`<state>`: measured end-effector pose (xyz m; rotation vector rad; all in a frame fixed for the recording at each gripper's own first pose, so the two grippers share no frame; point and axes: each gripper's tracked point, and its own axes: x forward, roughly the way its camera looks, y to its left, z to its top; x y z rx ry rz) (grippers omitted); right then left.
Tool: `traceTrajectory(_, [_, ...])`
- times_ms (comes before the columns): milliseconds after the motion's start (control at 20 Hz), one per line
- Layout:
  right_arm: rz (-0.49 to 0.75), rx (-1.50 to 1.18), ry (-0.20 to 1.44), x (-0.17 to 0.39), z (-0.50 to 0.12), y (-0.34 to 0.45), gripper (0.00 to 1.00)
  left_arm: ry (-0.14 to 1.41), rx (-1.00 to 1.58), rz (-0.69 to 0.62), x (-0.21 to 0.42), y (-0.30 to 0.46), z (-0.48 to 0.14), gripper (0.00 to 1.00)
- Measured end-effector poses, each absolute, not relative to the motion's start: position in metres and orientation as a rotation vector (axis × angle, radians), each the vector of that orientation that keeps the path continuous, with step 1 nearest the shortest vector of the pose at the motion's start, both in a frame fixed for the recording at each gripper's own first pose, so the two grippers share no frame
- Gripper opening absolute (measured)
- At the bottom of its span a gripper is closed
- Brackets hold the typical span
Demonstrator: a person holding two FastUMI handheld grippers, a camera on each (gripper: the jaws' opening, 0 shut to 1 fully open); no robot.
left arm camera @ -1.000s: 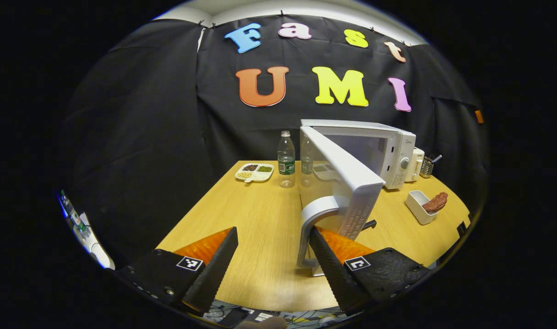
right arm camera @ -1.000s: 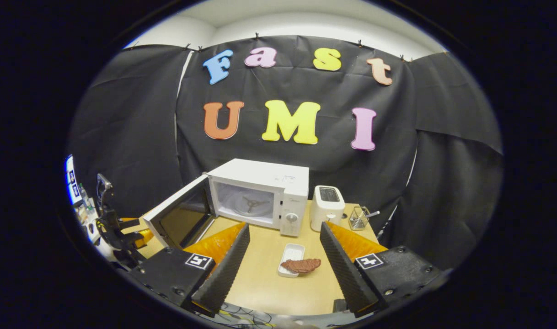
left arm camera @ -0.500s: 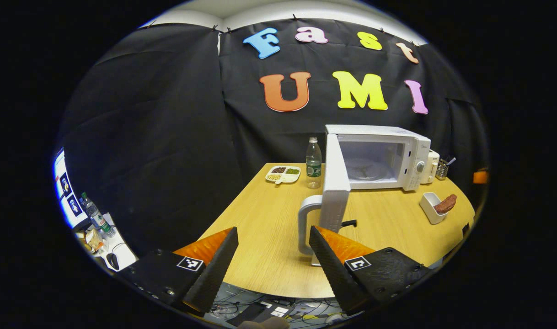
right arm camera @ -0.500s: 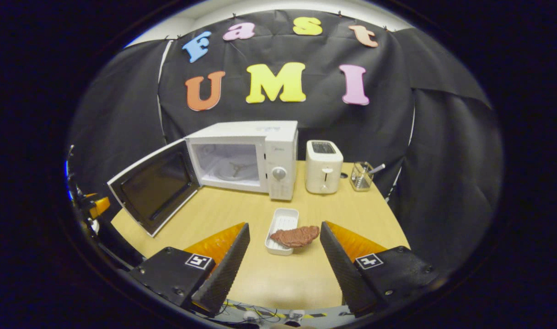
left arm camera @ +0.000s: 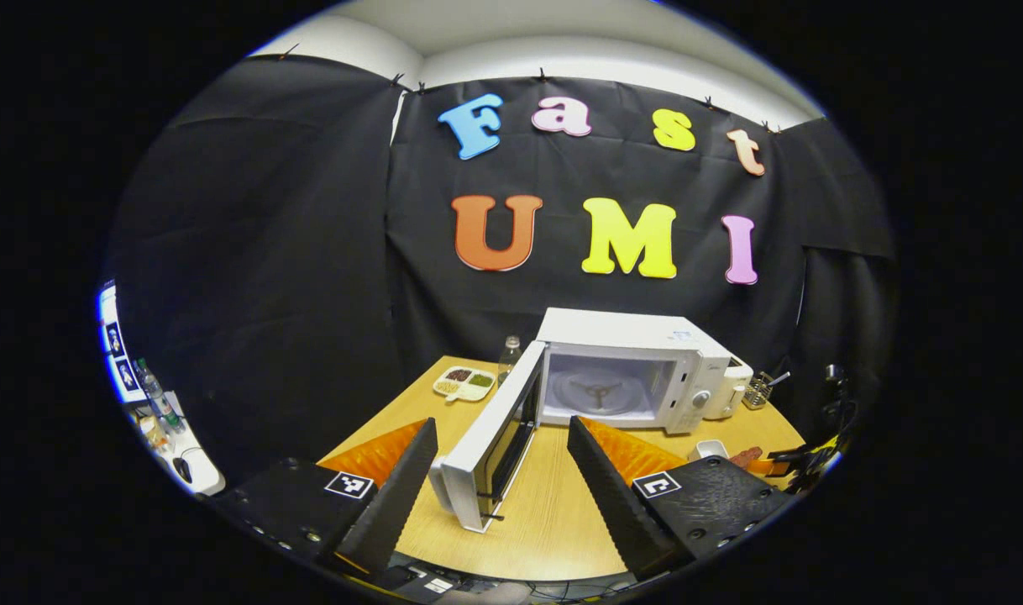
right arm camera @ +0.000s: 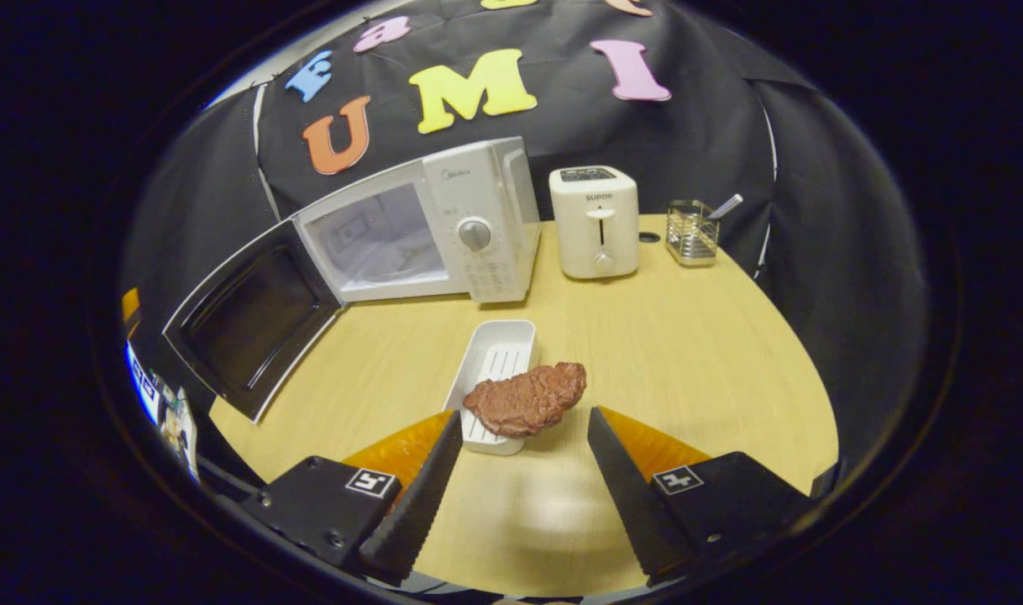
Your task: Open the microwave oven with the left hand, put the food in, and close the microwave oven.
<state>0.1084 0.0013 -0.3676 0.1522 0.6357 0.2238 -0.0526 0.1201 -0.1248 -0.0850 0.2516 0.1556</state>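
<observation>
Black cloth walls enclose a wooden table (left arm camera: 553,521) carrying the appliances.

Left gripper view: the left gripper (left arm camera: 501,479) hangs over the near edge of the table with its fingers wide apart and nothing between them. Just beyond the fingers the microwave door (left arm camera: 488,449) stands swung fully open toward the near left, and the microwave (left arm camera: 637,370) shows its lit cavity and turntable. A water bottle (left arm camera: 508,357) and a divided dish (left arm camera: 464,383) stand at the far left of the table. At the right edge the other gripper appears beside the white tray.

Right gripper view: the right gripper (right arm camera: 524,470) points down at the food, fingers apart, empty. The food, a brown slab of meat (right arm camera: 526,397), lies across the near end of a white tray (right arm camera: 495,357), overhanging its rim to the right. A toaster (right arm camera: 595,220) and a wire holder (right arm camera: 693,230) stand far right of the microwave.

Handling, as judged: the meat looks light and somewhat pliable, possibly slick. Gripping the tray's long walls, stiff and narrow, should carry both securely.
</observation>
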Motion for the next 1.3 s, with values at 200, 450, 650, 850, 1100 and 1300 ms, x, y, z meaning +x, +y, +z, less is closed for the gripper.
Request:
traceTrajectory(200, [0.283,0.259,0.695,0.137,-0.385,-0.001,0.82,0.207,-0.040,0.141,-0.030,0.082,-0.087,0.96])
traceTrajectory(450, [0.394,0.453,0.774,0.147,-0.385,0.006,0.57,0.223,-0.007,0.158,-0.012,0.039,-0.078,0.96])
traceTrajectory(650, [0.530,0.525,0.823,0.141,-0.375,0.013,0.35,0.245,0.008,0.186,-0.006,0.014,-0.081,0.96])
traceTrajectory(850, [0.606,0.511,0.828,0.132,-0.358,0.022,0.18,0.253,0.009,0.204,-0.008,0.002,-0.084,0.96])
traceTrajectory(1100, [0.643,0.482,0.781,0.129,-0.318,0.034,0.16,0.243,-0.005,0.222,-0.019,0.013,-0.087,0.96])
traceTrajectory(1300, [0.667,0.482,0.685,0.139,-0.271,0.068,0.17,0.242,-0.006,0.194,-0.026,0.031,-0.094,0.96])
